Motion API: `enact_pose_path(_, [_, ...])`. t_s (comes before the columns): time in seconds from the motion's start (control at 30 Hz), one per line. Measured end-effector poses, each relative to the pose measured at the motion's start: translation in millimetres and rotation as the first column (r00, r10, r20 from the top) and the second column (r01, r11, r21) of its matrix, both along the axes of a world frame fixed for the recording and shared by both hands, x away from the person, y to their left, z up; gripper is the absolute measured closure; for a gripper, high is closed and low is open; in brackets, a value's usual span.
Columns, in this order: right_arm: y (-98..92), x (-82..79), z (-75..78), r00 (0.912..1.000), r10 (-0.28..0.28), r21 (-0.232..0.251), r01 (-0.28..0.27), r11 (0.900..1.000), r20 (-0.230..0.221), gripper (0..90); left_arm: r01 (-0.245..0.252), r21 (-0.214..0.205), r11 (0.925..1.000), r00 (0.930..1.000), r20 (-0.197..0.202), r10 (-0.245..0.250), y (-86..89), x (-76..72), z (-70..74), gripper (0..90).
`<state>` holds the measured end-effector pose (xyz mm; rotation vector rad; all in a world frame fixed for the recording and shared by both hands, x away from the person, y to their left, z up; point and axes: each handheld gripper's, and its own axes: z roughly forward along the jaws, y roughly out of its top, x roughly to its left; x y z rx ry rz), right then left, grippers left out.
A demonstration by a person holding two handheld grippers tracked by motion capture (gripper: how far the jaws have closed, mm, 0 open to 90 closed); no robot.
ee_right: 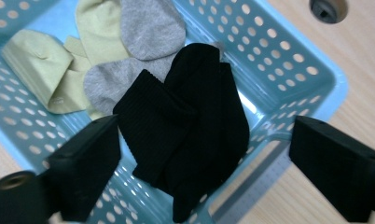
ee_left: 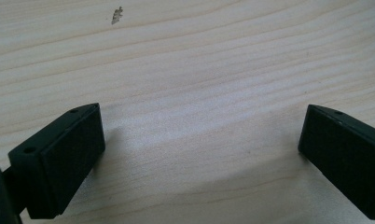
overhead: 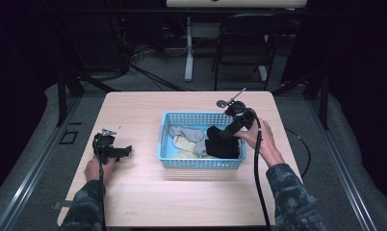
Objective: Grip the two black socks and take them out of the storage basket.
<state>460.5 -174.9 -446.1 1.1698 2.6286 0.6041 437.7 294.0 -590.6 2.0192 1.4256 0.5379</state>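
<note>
Both tongs stand wide with nothing held: the left gripper (overhead: pixel 126 150) rests on the table (overhead: pixel 134 192), while the right gripper (ee_right: pixel 204 172) hangs over the black socks (ee_right: pixel 190 135), which lie just ahead between its jaws in the blue basket (ee_right: pixel 311 74). Closing now could likely catch the basket rim or grab both socks. Their long axis runs ahead, slightly right-tilted, cuffs near.

A black folding chair (overhead: pixel 242 43) is standing on the grey floor (overhead: pixel 153 72) beyond the wooden table (overhead: pixel 134 110), beside a white desk leg (overhead: pixel 188 48). Dark cables (overhead: pixel 148 72) are trailing across that floor at the left.
</note>
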Motion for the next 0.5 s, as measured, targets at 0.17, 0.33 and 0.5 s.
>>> enact_pose_path(0.17, [5.2, 11.0, -12.4, 0.9994, -0.009, -0.002, 0.009, 1.0, -0.034, 14.7, 0.0, 0.0, 1.0, 1.0, 0.0, 0.0, 0.0, 0.0, 0.0, 0.3])
enact_pose_path(0.33, [9.9, 20.1, -25.0, 0.9972, -0.022, -0.006, 0.022, 0.9997, -0.072, 20.7, 0.0, 0.0, 1.0, 1.0, 0.0, 0.0, 0.0, 0.0, 0.0, 0.3])
enact_pose_path(0.5, [14.8, 26.3, -36.9, 0.9942, -0.038, -0.025, 0.036, 0.9991, -0.101, 27.7, 0.0, 0.0, 1.0, 1.0, 0.0, 0.0, 0.0, 0.1, 0.0, 0.3])
